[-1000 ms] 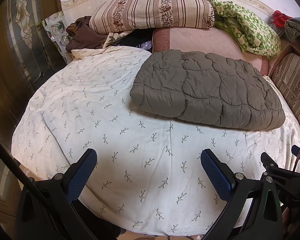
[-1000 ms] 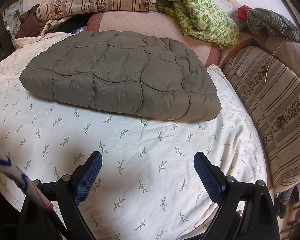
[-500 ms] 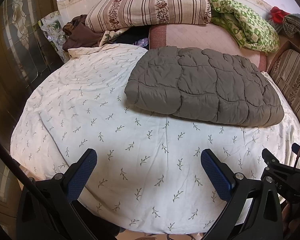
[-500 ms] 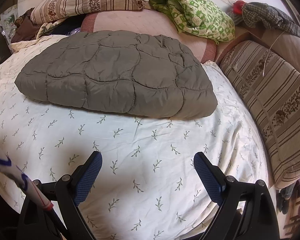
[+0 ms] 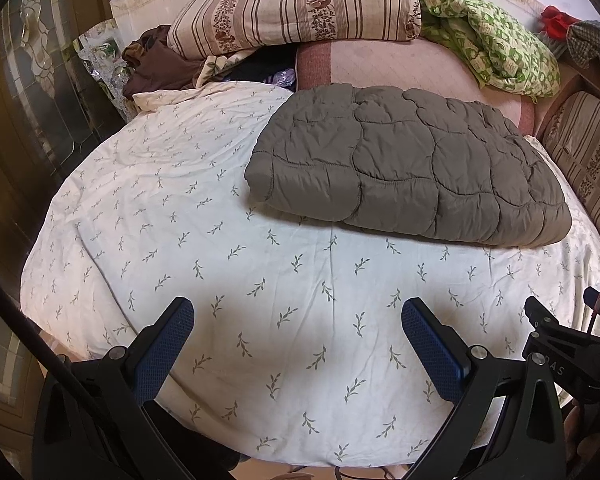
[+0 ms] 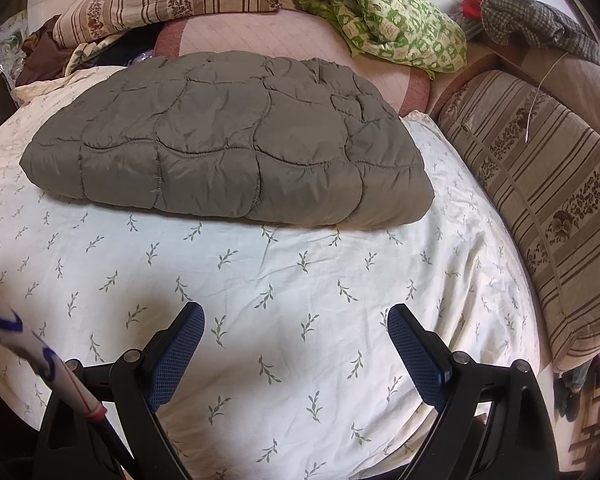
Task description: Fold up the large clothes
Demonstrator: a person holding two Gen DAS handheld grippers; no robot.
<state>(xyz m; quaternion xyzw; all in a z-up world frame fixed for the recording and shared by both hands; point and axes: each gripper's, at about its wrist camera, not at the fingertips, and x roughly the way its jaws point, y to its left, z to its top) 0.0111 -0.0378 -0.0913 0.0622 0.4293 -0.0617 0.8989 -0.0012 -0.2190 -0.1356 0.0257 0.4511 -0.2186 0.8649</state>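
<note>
A grey-brown quilted garment [image 5: 412, 164] [image 6: 228, 140] lies folded into a thick flat rectangle on the far half of the bed, over a cream sheet with a leaf print [image 5: 204, 240] [image 6: 284, 312]. My left gripper [image 5: 296, 320] hangs open above the sheet near the bed's front edge, well short of the garment, with nothing between its blue pads. My right gripper [image 6: 296, 324] is open too and holds nothing, over the front of the sheet and short of the garment's near edge. Part of the right gripper's black frame [image 5: 560, 360] shows at the lower right of the left wrist view.
A striped pillow [image 5: 296, 8], a green patterned blanket [image 5: 496, 52] and dark clothes [image 5: 156, 64] are piled behind the garment. Another striped cushion [image 6: 540, 200] lines the bed's right side. A dark glazed door [image 5: 28, 92] stands left of the bed.
Both grippers have drawn back and risen slightly, so the garment sits higher and farther in both views. The garment itself has not moved. Both stay open.
</note>
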